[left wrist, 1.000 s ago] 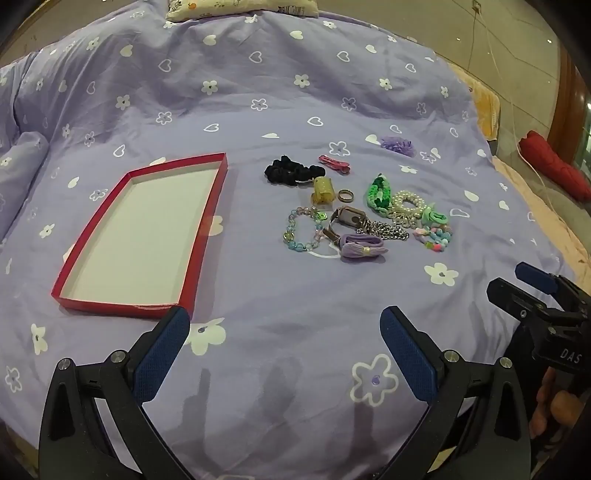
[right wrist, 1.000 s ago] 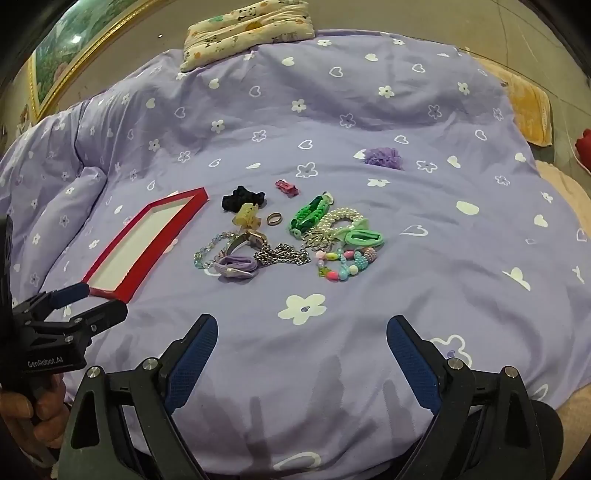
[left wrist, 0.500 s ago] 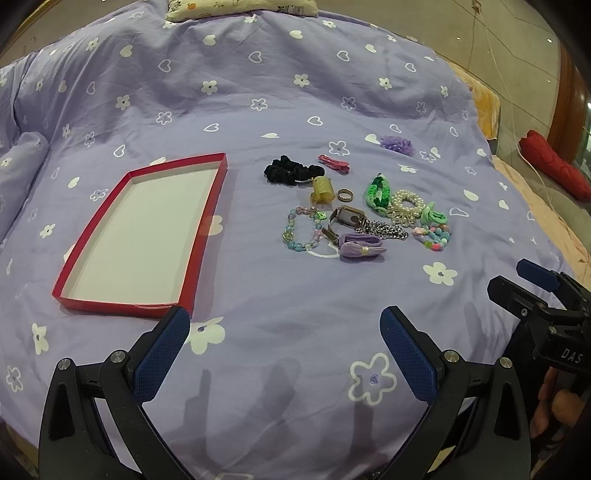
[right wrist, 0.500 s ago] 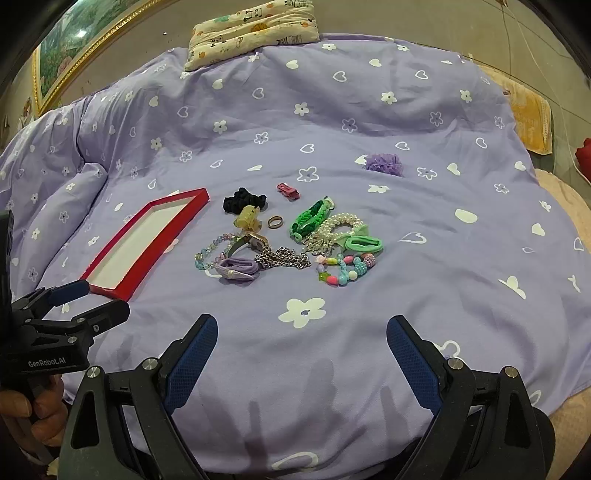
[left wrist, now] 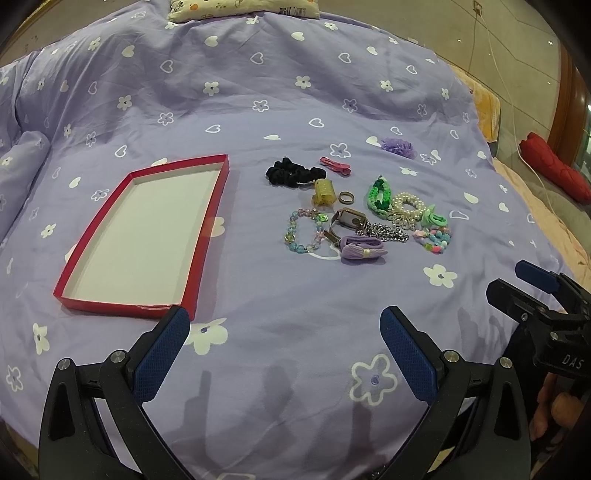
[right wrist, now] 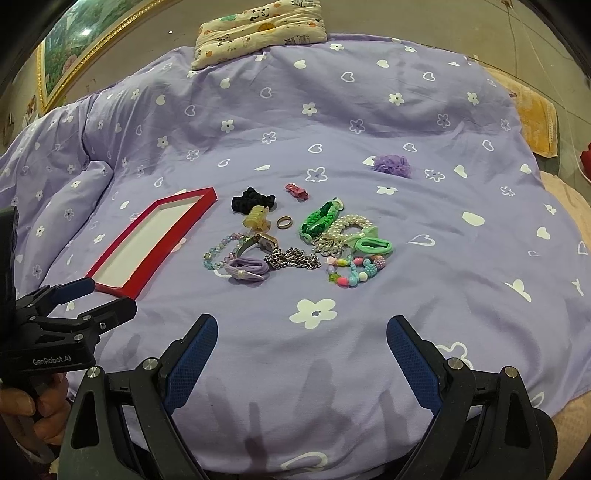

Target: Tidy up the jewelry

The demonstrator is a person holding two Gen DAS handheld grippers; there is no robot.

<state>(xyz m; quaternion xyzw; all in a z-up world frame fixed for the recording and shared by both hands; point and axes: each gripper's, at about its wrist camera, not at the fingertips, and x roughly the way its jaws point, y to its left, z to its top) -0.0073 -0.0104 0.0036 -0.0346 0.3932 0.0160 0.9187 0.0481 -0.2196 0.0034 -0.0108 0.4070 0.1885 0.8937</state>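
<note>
A bed fills most of both views, covered by a lilac duvet (right wrist: 369,122) printed with white flowers and hearts. At its far edge lies a cream pillow (right wrist: 258,29) with small cartoon animals. Behind it is a beige wall (right wrist: 155,33), where a picture in a gold frame (right wrist: 70,55) hangs at the far left corner. Near the right edge lie an orange towel (right wrist: 535,122) and a red cushion (left wrist: 554,173). A white cable (left wrist: 506,92) runs down there.

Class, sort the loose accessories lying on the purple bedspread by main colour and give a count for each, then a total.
Black: 1, black scrunchie
Pink: 1, pink hair clip
Yellow: 1, yellow claw clip
Green: 2
Purple: 2
White: 1, pearl bracelet
Metal: 3
Multicoloured beads: 2
Total: 13
</note>
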